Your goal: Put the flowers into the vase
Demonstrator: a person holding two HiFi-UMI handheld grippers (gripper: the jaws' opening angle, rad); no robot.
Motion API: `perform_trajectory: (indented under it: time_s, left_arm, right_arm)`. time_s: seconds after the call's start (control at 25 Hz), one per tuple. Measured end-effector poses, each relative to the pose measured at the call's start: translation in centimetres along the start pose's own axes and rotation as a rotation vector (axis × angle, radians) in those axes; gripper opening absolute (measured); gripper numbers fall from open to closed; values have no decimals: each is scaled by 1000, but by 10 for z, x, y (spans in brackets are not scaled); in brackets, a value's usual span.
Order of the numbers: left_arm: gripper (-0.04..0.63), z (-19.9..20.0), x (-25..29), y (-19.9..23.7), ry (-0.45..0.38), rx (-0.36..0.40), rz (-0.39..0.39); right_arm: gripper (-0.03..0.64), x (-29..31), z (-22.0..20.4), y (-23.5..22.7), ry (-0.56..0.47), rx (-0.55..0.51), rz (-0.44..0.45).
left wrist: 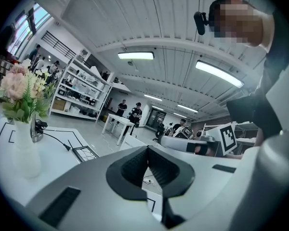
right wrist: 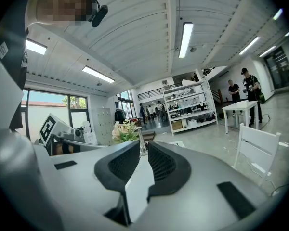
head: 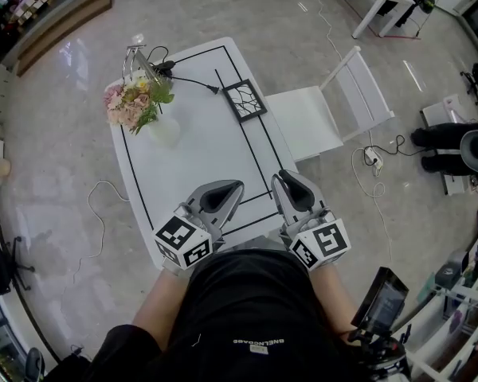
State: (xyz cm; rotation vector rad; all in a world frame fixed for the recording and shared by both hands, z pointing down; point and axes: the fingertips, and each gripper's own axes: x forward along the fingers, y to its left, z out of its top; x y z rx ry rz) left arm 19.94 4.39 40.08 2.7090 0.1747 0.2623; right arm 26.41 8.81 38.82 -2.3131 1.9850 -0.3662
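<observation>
A bunch of pink and cream flowers (head: 131, 102) with green leaves stands in a white vase (head: 164, 130) at the far left of the white table (head: 215, 153). Both grippers hover over the table's near edge, far from the vase. My left gripper (head: 233, 189) has its dark pads together and holds nothing. My right gripper (head: 287, 180) shows a narrow gap between its pads, with nothing in it. The left gripper view has the flowers (left wrist: 21, 88) and vase (left wrist: 25, 153) at its left edge, beyond the gripper (left wrist: 148, 150). In the right gripper view the flowers (right wrist: 124, 131) show just past the gripper (right wrist: 143, 146).
A black-framed tile (head: 245, 99) lies at the table's far right. A metal stand (head: 139, 58) with a black cable (head: 193, 81) sits behind the vase. A white chair (head: 334, 110) stands to the right of the table, and a person's legs (head: 442, 138) are further right.
</observation>
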Motion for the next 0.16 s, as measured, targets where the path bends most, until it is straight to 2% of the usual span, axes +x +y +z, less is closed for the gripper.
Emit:
perform_trajectory:
  time_s: [0.16]
  left_arm:
    - [4, -2, -1, 2, 4, -5, 0]
  right_arm:
    - [61, 0, -2, -1, 4, -1, -6]
